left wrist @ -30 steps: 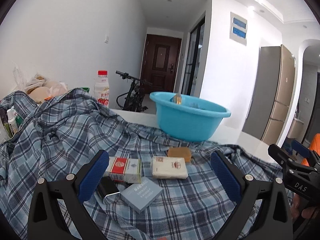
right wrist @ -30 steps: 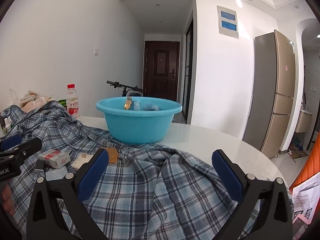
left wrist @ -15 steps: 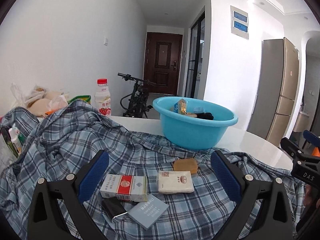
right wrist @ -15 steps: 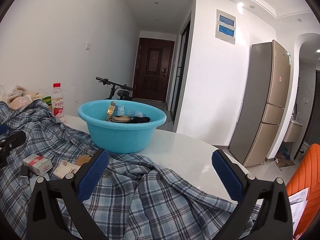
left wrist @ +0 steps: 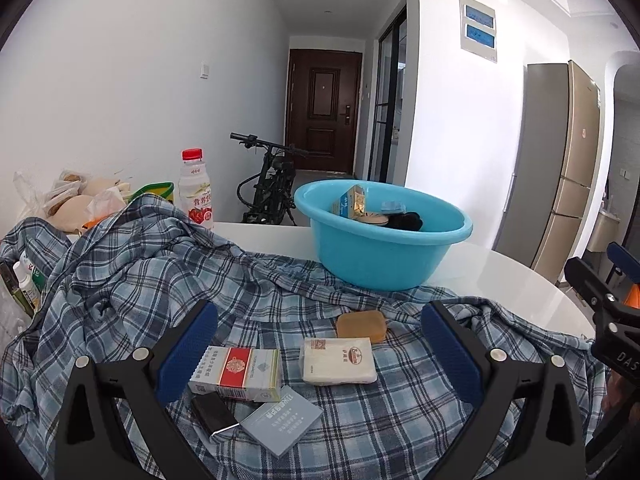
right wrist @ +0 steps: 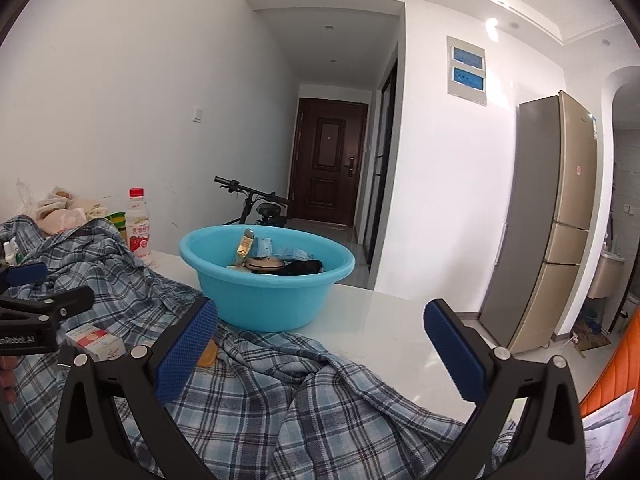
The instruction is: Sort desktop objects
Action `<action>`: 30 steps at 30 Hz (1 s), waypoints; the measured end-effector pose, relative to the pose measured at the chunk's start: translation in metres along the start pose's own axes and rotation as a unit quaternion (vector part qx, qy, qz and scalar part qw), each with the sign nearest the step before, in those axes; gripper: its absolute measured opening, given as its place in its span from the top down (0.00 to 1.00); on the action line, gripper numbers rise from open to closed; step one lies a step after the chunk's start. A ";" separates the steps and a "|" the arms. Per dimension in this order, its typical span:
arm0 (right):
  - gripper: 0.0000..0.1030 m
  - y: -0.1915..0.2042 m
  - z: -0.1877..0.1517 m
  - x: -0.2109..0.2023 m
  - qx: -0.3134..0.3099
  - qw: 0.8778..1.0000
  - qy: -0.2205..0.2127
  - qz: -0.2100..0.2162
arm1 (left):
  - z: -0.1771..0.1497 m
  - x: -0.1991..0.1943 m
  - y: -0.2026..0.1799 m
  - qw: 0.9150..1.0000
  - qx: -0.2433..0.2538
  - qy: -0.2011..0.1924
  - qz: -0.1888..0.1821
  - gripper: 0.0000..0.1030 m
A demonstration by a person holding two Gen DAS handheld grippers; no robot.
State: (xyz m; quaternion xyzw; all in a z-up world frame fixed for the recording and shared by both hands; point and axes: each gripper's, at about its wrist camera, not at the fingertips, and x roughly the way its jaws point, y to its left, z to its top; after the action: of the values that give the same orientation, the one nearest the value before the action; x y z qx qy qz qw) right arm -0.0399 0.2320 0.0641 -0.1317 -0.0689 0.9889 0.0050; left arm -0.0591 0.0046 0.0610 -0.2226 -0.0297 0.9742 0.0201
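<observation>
While both grippers hang over a plaid cloth (left wrist: 132, 280) on a white table (left wrist: 500, 280), the left gripper (left wrist: 320, 346) has its jaws spread wide and holds nothing; the right gripper (right wrist: 320, 344) is just as wide apart and empty. Between the left fingers lie a red-and-white carton (left wrist: 236, 374), a white packet (left wrist: 338, 361) beside it, a tan soap bar (left wrist: 362, 326) just behind the packet, a grey-blue box (left wrist: 282, 420) touching the carton's near edge, and a black item (left wrist: 212, 414) at the box's left, partly behind the left finger, hard to identify. A blue basin (left wrist: 380, 260) sits beyond on cloth edge and table, holding a yellow-blue carton (left wrist: 350, 202), something black (left wrist: 404, 222) and a few more bits too small to name. Print on the packages is not readable. In the right wrist view the carton and soap are mostly hidden by the left finger and the other gripper. A red-capped bottle (left wrist: 196, 190) stands at back left.
</observation>
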 end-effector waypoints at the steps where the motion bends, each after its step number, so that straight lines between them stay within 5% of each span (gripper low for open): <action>1: 0.00 0.000 -0.001 0.005 -0.004 1.000 0.009 -0.012 | 0.000 0.001 -0.001 1.000 0.006 -0.006 -0.001 0.00; 4: 0.00 -0.001 -0.002 0.014 -0.019 0.999 0.019 -0.024 | 0.001 0.004 -0.003 1.000 0.026 -0.009 -0.003 0.00; 8: 0.00 -0.007 -0.001 0.015 -0.004 1.000 0.021 -0.002 | 0.002 0.006 0.003 0.998 0.004 -0.012 -0.059 0.00; 13: 0.00 -0.001 0.000 0.007 -0.018 0.999 0.003 -0.031 | 0.001 0.002 -0.003 0.999 0.035 -0.039 0.015 0.00; 16: 0.00 0.009 0.001 0.005 -0.046 0.998 0.006 -0.041 | 0.003 -0.005 0.011 0.994 -0.028 -0.046 -0.091 0.06; 17: 0.00 0.011 0.002 0.004 -0.050 0.998 0.016 -0.038 | 0.005 -0.004 0.014 0.994 -0.045 -0.037 -0.095 0.07; 23: 0.00 0.006 0.006 -0.010 -0.012 1.000 -0.023 0.006 | 0.008 0.006 0.011 0.998 -0.023 -0.006 -0.058 0.07; 27: 0.00 0.011 0.009 -0.011 -0.037 0.999 -0.034 -0.019 | 0.011 -0.001 0.018 0.996 -0.059 -0.031 -0.067 0.07; 30: 0.00 0.010 0.010 -0.007 -0.029 0.999 -0.027 0.000 | 0.017 -0.006 0.013 0.997 -0.038 -0.049 -0.043 0.07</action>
State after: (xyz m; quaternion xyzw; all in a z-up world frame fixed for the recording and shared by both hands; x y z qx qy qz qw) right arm -0.0353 0.2208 0.0744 -0.1055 -0.0978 0.9896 -0.0006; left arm -0.0614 -0.0095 0.0785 -0.1739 -0.0771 0.9804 0.0518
